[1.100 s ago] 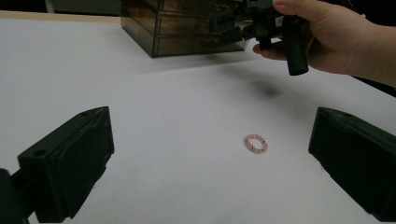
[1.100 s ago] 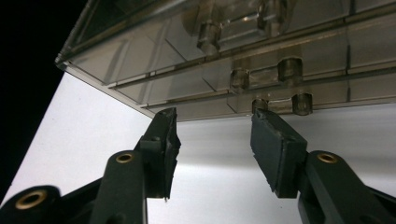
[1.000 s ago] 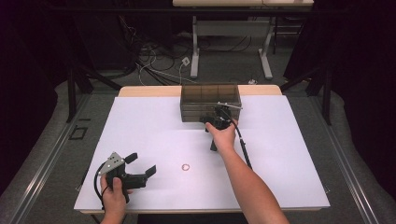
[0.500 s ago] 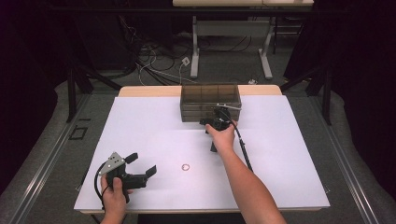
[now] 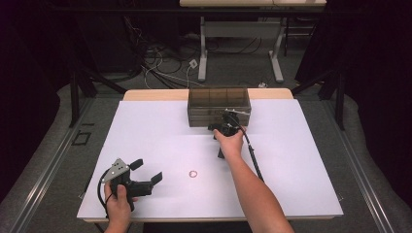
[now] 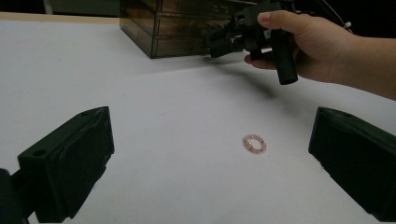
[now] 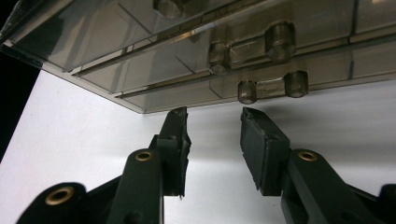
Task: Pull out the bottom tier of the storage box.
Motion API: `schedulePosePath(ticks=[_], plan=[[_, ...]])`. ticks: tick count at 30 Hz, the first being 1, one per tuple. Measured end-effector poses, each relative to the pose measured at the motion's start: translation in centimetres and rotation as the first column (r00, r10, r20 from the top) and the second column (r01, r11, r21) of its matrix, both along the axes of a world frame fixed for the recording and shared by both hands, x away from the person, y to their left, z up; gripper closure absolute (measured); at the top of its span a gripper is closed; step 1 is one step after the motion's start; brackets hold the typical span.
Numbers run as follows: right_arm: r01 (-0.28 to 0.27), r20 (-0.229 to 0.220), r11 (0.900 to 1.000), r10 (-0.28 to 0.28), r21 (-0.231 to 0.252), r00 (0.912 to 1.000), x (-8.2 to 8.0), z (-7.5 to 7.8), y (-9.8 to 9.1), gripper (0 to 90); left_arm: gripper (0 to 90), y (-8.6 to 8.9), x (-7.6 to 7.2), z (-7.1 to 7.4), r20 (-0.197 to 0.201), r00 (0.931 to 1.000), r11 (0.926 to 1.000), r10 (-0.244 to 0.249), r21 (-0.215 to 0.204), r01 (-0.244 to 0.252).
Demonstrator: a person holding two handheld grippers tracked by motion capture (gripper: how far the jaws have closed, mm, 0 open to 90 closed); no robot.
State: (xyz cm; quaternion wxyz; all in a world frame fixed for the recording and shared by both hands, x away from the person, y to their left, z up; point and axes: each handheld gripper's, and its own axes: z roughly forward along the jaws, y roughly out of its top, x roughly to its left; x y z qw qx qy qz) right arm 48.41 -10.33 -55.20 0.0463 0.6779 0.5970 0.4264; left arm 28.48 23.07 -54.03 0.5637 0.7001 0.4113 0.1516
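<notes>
A smoky see-through drawer box (image 5: 218, 104) stands at the back middle of the white table (image 5: 291, 145). My right gripper (image 5: 221, 126) is held at its front, pointing at the lower drawers. In the right gripper view the jaws (image 7: 214, 116) have just been closing and still stand apart with nothing between them, a short way in front of a drawer handle (image 7: 273, 86). A small pink bead ring (image 5: 193, 173) lies on the table. My left gripper (image 5: 147, 171) rests near the front left, open and empty, facing the ring (image 6: 255, 143).
The table's wooden back edge (image 5: 155, 94) runs behind the box. Beyond it are a desk's legs (image 5: 203, 53) and cables on the floor (image 5: 160, 68). A cable (image 5: 252, 155) trails from the right gripper along the forearm.
</notes>
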Motion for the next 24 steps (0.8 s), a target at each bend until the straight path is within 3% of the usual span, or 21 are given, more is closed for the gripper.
schedulePosePath(ticks=[7,14,15,18,22,24], plan=[[0.035,-0.042,0.9993,-0.035,0.013,0.9985,0.2,-0.5,0.3,63.3,0.3,0.0,0.0,0.0,0.0,1.0,1.0,-0.001,-0.001,0.001],[0.047,-0.032,0.9986,-0.047,0.024,0.9984,0.4,-0.9,0.3,65.0,0.3,0.1,0.0,0.0,-0.006,1.0,1.0,-0.005,-0.002,0.005],[0.056,-0.05,0.9976,-0.054,0.041,0.9973,0.4,-0.9,0.4,65.1,0.3,0.1,-0.1,0.0,-0.006,1.0,1.0,-0.005,-0.003,0.005],[0.052,-0.044,0.9982,-0.051,0.029,0.9977,0.5,-1.0,0.3,65.1,0.3,0.1,-0.1,0.1,-0.002,1.0,1.0,-0.003,-0.003,0.003],[0.079,-0.058,0.9952,-0.076,0.057,0.9954,0.6,-1.1,0.3,65.7,0.3,0.2,-0.1,0.0,-0.005,1.0,1.0,-0.001,-0.006,0.001],[0.082,-0.058,0.9958,-0.08,0.041,0.9952,0.7,-1.2,0.2,66.2,0.3,0.2,-0.1,0.0,-0.005,1.0,1.0,-0.001,-0.005,0.001]])
